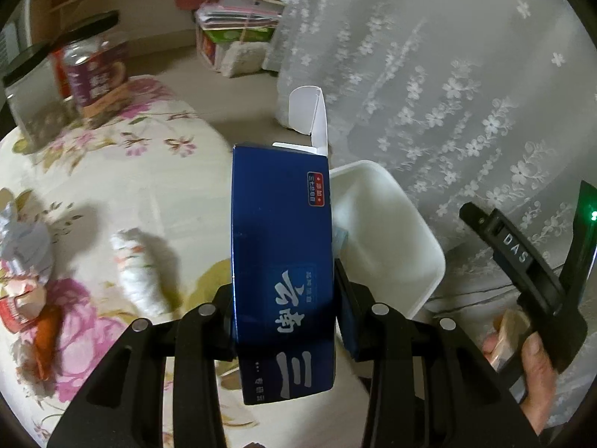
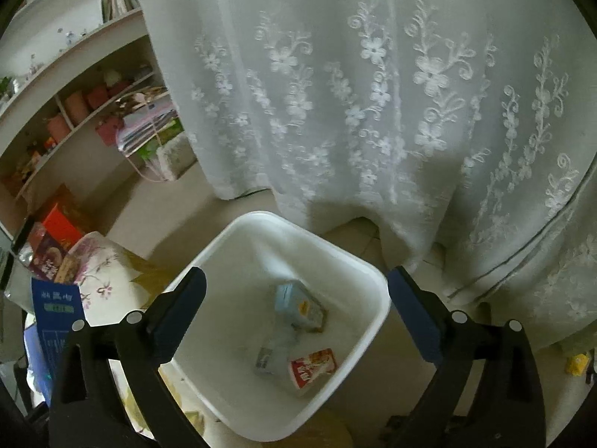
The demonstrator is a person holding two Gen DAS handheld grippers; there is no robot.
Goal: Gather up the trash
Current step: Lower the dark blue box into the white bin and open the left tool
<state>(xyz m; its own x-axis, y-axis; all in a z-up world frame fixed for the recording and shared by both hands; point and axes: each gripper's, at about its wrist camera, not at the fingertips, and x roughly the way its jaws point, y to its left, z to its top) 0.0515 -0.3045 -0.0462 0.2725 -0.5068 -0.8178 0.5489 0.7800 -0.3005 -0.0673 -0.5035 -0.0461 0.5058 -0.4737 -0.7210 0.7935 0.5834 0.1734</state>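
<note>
Two tongs near one white bin (image 2: 283, 336): left tongs (image 1: 285, 298) pinching blue carton (image 1: 281, 246), long axis pointing forward, bin just right and beyond. Right tongs (image 2: 296, 310) spread wide, empty, directly over bin. Crumpled wrappers (image 1: 22, 257) on bench (image 1: 123, 171).

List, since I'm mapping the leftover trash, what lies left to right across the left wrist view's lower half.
Crumpled wrappers → white paper wad → blue box held in the left gripper → white bin → right gripper.

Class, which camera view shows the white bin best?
The right wrist view: the white bin shows its whole rim and the litter inside. The left wrist view catches only part of it behind the blue box.
</note>
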